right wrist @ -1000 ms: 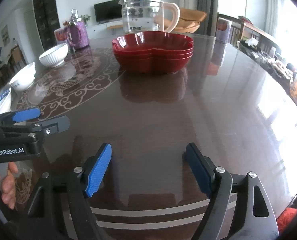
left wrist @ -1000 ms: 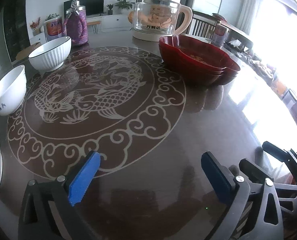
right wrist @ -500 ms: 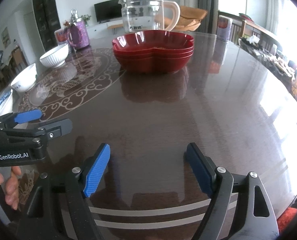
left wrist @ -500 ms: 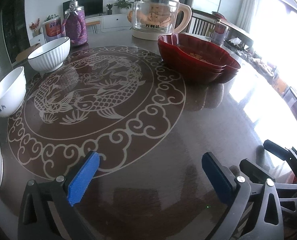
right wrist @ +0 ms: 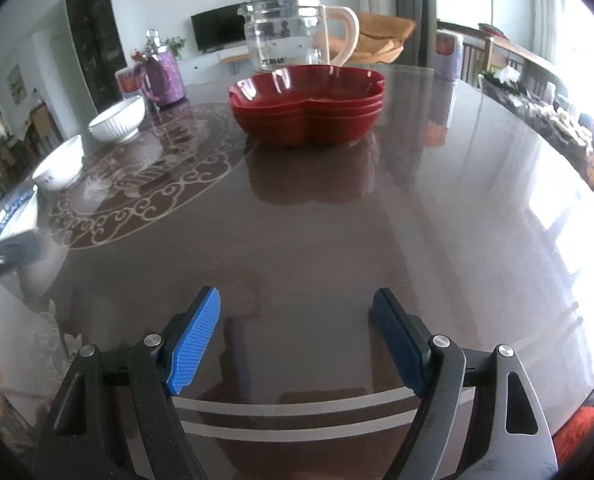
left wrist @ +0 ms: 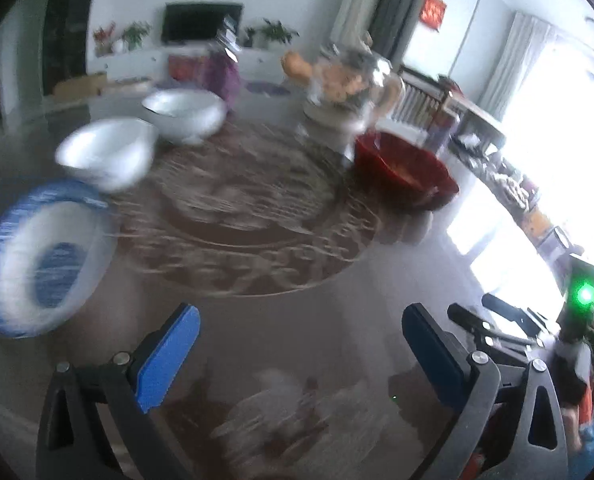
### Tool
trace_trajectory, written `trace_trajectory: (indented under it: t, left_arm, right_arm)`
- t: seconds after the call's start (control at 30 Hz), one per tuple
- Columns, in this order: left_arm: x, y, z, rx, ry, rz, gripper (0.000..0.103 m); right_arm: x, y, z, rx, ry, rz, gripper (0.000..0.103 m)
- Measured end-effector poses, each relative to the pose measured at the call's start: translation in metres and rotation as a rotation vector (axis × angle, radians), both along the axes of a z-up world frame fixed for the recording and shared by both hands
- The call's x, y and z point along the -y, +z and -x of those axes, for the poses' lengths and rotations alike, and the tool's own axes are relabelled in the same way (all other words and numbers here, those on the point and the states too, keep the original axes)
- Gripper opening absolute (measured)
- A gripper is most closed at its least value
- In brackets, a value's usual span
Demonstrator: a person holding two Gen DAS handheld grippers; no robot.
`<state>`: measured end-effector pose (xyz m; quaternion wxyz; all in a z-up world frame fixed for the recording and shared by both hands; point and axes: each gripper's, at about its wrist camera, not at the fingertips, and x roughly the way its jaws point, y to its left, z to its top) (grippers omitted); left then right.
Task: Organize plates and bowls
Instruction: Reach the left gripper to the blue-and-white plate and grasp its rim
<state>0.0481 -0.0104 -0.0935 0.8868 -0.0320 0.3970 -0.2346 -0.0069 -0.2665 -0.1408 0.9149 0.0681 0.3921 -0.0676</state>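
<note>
A dark, glossy round surface (right wrist: 377,220) with a pale carved medallion fills both views, with a living room and bright windows behind it. Nearest the cameras, the left hand-held gripper (left wrist: 299,354) and the right hand-held gripper (right wrist: 296,334) each hang over bare surface with blue pads spread wide and nothing between them. The left wrist view is smeared by motion blur. In it, a blue-and-white plate (left wrist: 43,258) lies close on the left, just beyond the left finger and apart from it. Past it sit two white bowls: a plain bowl (left wrist: 107,154), then a ribbed bowl (left wrist: 185,114), near each other along the medallion's left edge. Across the medallion, straight ahead of the right hand-held gripper and well apart from it, stands a stack of red lobed dishes (right wrist: 309,104), nested evenly, with open surface lying between. Behind the stack is a glass kettle (right wrist: 293,38) with a cream handle, and to its left a purple jug (right wrist: 163,76). A white canister (right wrist: 449,54) stands far right.
</note>
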Motion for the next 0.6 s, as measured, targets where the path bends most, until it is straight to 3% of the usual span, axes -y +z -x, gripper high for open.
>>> trace_trajectory:
  t: [0.17, 0.27, 0.33, 0.43, 0.6]
  left_arm:
    - [-0.118, 0.029, -0.001, 0.065, 0.22, 0.004, 0.1]
    - [-0.188, 0.033, -0.026, 0.039, 0.397, 0.016, 0.1]
    - [-0.221, 0.027, -0.049, -0.013, 0.465, -0.008, 0.099]
    - [-0.237, 0.012, -0.075, -0.064, 0.455, -0.036, 0.094]
    - [-0.232, -0.016, -0.101, -0.173, 0.389, -0.052, 0.077]
  right_arm:
    - [-0.069, 0.029, -0.023, 0.023, 0.189, -0.065, 0.082]
    - [-0.126, 0.047, -0.054, 0.018, 0.342, -0.105, 0.082]
    - [-0.161, 0.055, -0.082, -0.006, 0.423, -0.153, 0.082]
    - [-0.194, 0.049, -0.122, -0.088, 0.476, -0.257, 0.082]
    - [-0.224, 0.031, -0.167, -0.183, 0.465, -0.327, 0.081]
